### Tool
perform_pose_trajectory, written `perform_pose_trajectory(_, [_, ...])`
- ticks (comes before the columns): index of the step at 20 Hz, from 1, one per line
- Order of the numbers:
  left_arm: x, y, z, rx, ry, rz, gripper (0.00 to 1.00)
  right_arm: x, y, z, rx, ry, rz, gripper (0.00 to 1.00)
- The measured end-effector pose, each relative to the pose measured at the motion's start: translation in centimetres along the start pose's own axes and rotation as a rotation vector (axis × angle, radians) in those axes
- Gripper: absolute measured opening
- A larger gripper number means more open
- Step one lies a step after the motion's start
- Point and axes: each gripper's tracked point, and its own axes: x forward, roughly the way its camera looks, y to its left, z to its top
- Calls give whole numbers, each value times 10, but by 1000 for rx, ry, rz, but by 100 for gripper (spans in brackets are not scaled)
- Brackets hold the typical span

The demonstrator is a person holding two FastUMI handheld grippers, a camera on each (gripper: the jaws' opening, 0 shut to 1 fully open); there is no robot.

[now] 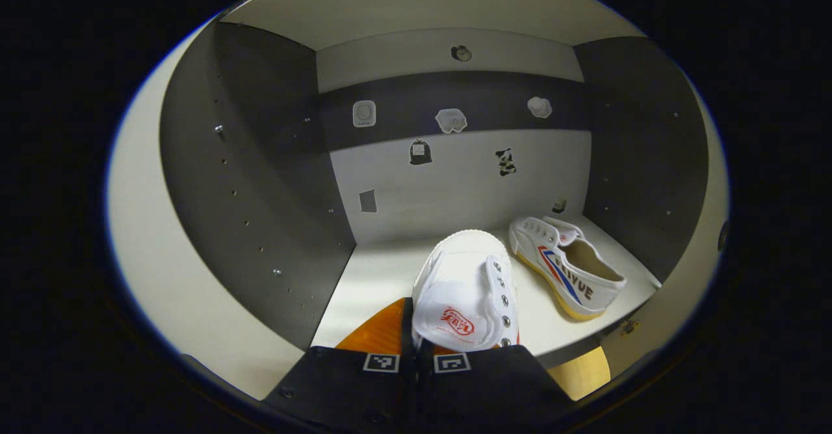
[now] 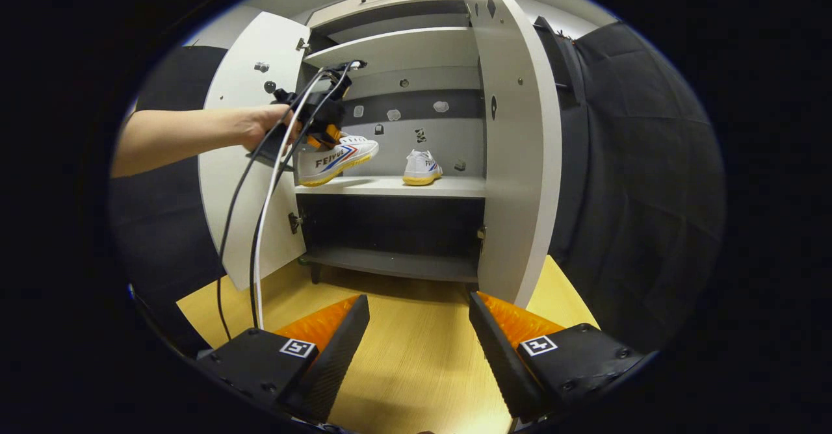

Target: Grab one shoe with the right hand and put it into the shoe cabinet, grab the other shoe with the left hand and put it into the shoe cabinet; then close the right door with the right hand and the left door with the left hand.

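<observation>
Left gripper view looks straight into the shoe cabinet (image 1: pixel 260 161). At the bottom centre of the frame the left tongs (image 1: pixel 416 349) are pinched narrow on the heel end of a white shoe (image 1: pixel 465 291), its toe pointing toward the back wall and its sole above the near part of the middle shelf (image 1: pixel 383 271); whether it touches the shelf cannot be told. To the right of centre the other shoe (image 1: pixel 569 268) lies on the same shelf, angled, its heel close to the shelf's front edge and near the right side wall. The two shoes are near each other but apart. Left of the held shoe the shelf is bare up to the dark left wall.

Right gripper view shows the cabinet from farther back, in the upper middle of the frame, with both doors swung outward: the left door (image 2: pixel 250 161) at centre left, the right door (image 2: pixel 517 141) just right of centre. A hand (image 2: pixel 270 125) holds the left tongs with the shoe over the shelf's left front edge; cables hang down from them. The second shoe stands further in, to the right. At the bottom of the frame the right tongs (image 2: pixel 419 349) are spread wide with nothing between them, over the wooden floor (image 2: pixel 416 369), well apart from the cabinet.
</observation>
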Motion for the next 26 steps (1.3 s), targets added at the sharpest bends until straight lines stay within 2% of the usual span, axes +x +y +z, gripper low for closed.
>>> perform_pose_trajectory(5, [56, 5, 25, 43, 51, 3, 5, -4, -1, -4, -23, 8, 18, 98])
perform_pose_trajectory(9, [93, -8, 22, 110, 113, -10, 5, -4, 0, -8, -24, 29, 23, 98])
perform_pose_trajectory(12, [109, -18, 14, 169, 155, -10, 5, -8, -1, -8, -20, 29, 26, 98])
perform_pose_trajectory(18, [117, -19, 0, 207, 216, 23, 7, -11, -5, -5, -27, 24, 28, 98])
perform_pose_trajectory(22, [94, -14, 10, 205, 181, 26, 25, -13, -2, -2, -33, 10, 54, 98])
perform_pose_trajectory(24, [68, -3, 15, 208, 153, 40, 67, -16, 3, 3, -38, -4, 81, 98])
perform_pose_trajectory(25, [52, -5, 16, 198, 133, 18, 88, -18, 5, 5, -42, -10, 94, 98])
perform_pose_trajectory(26, [33, -6, 20, 183, 106, 0, 93, -19, 7, 7, -46, -15, 107, 98])
